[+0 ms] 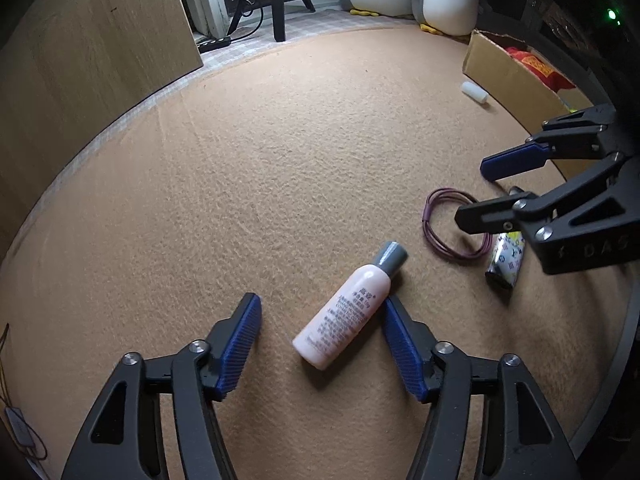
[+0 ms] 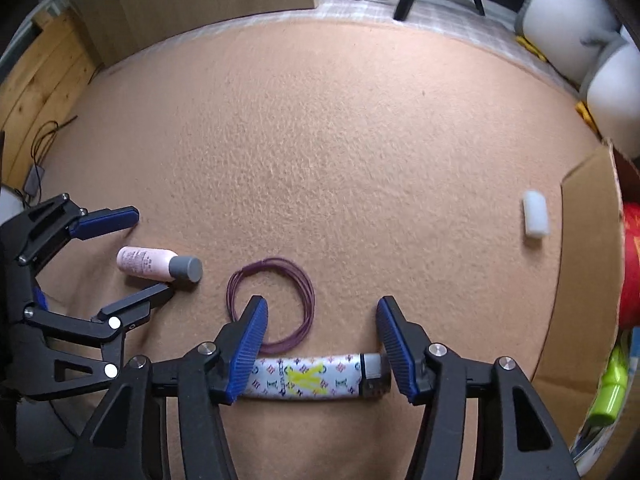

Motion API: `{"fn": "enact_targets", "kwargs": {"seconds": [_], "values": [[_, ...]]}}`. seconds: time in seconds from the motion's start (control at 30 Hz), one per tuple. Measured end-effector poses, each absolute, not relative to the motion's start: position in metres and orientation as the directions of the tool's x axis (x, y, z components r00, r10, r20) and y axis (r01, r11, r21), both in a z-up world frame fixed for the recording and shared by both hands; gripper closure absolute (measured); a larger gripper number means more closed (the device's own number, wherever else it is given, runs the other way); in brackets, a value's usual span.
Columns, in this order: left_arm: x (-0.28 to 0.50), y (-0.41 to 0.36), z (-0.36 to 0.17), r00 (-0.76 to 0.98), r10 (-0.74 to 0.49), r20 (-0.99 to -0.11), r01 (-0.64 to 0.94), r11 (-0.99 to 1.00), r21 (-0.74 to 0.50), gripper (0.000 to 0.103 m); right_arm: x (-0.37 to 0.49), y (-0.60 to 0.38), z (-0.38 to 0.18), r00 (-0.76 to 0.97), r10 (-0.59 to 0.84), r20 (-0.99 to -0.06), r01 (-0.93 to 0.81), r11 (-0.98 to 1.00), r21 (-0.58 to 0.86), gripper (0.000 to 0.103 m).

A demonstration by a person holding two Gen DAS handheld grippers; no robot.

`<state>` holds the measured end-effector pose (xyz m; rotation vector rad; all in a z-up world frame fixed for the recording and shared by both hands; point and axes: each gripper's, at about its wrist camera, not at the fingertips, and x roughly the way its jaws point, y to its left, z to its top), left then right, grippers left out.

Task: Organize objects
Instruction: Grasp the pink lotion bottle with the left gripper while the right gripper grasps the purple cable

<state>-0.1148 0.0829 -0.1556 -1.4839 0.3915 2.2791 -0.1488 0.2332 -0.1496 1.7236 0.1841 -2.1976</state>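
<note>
Insp. notes, both wrist cams, rig run remotely by me.

L gripper (image 1: 322, 316): I have it pointed steeply down at the tan felt mat (image 1: 280, 160). Pink bottle (image 1: 344, 316) w/ grey cap (image 1: 392, 256) lies on its side between my L fingers, slanted, cap end leading away from the gripper. One blue pad (image 1: 400, 344) sits right against the bottle's flank; other pad (image 1: 240, 344) stands clear, mat visible in the gap. Fingers released, no clamp on the bottle.

R gripper (image 2: 322, 320): also aimed down. Patterned lighter (image 2: 304, 376) lies crosswise under and between my R fingers, near the pad roots, metal head toward the right-hand pad (image 2: 396, 344). Contact at either end: cannot confirm, pads overlap it in view. Fingers read as spread, nothing squeezed. Purple wire coil (image 2: 272, 304) lies flat just ahead of the lighter; the left-hand pad (image 2: 250, 340) tip overlaps the ring's interior.

Other items: small white cylinder (image 2: 535, 214) well off to the right of R fingers, near the cardboard box (image 2: 580, 260). Box holds red (image 2: 632, 264) and green (image 2: 610, 388) items, type unclear. Plush toys (image 2: 580, 40) beyond the mat edge.

Grippers side by side; bottle, coil, lighter in a row between them, none touching except possibly coil & lighter, unclear.
</note>
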Motion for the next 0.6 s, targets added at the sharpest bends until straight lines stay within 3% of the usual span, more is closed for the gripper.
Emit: {"fn": "enact_targets", "kwargs": {"seconds": [0.17,0.43,0.53,0.6], "values": [[-0.1182,0.0846,-0.1558,-0.356,0.186,-0.916,-0.455,-0.89,-0.004,0.05,-0.1473,0.2264,-0.1508,-0.238,-0.139,-0.961,0.386,-0.922,0.038,0.054],[-0.1195,0.0854,-0.1564,-0.355,0.2,-0.913,-0.446,-0.895,-0.022,0.052,-0.1398,0.2247,-0.1511,-0.275,-0.129,-0.953,0.426,-0.905,0.0,0.063],[-0.1203,0.0856,-0.1566,-0.357,0.202,-0.912,-0.442,-0.897,-0.025,0.057,-0.1403,0.2254,-0.1481,-0.291,-0.124,-0.949,0.424,-0.906,-0.011,0.079],[-0.1202,0.0846,-0.1563,-0.36,0.205,-0.91,-0.435,-0.9,-0.03,0.066,-0.1407,0.2263,-0.1478,-0.298,-0.119,-0.947,0.421,-0.907,-0.018,0.09]]}}
